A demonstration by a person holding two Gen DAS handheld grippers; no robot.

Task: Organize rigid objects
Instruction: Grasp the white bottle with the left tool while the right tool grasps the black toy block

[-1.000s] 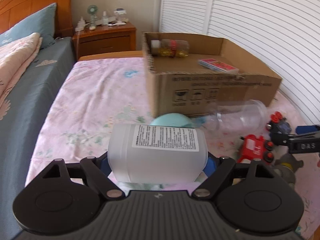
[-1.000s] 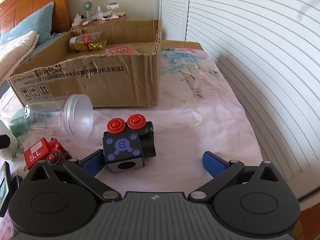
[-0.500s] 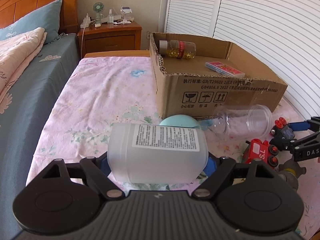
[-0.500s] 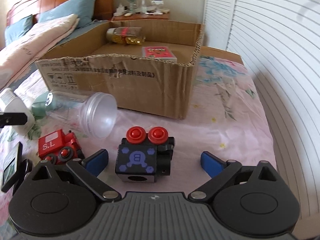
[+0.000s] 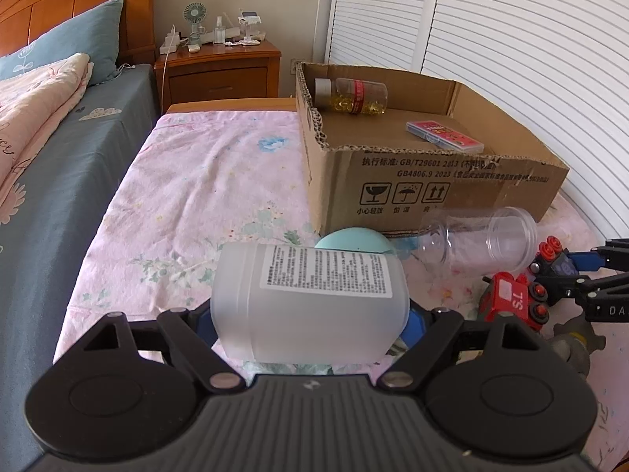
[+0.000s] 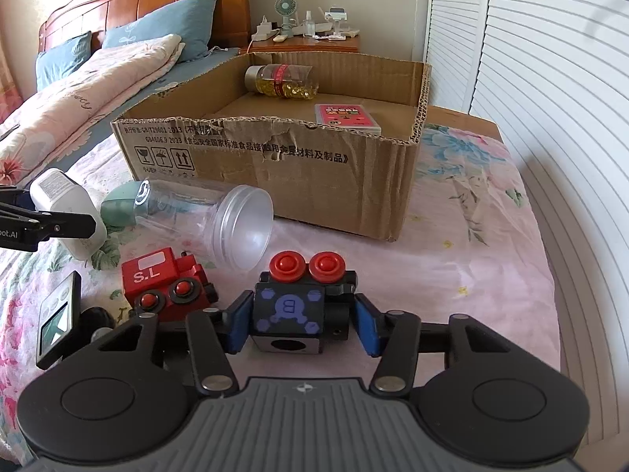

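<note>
My left gripper [image 5: 310, 320] is shut on a white plastic bottle [image 5: 308, 299] with a printed label, held sideways above the pink floral sheet. It also shows in the right wrist view [image 6: 65, 212]. My right gripper [image 6: 300, 324] is shut on a black toy car [image 6: 300, 310] with two red knobs and a blue "B"; both blue pads touch its sides. An open cardboard box [image 6: 275, 169] stands beyond, holding a jar of yellow capsules [image 6: 281, 80] and a red card pack [image 6: 346, 116].
A clear plastic jar [image 6: 220, 224] lies on its side before the box, next to a teal round object [image 6: 122, 208]. A red toy train [image 6: 161, 277] and a small timer [image 6: 57, 314] lie at the left. A nightstand [image 5: 220, 67] stands behind; louvred doors are at the right.
My right gripper has closed its jaws onto the black toy car. My left gripper has risen slightly with the white bottle still held.
</note>
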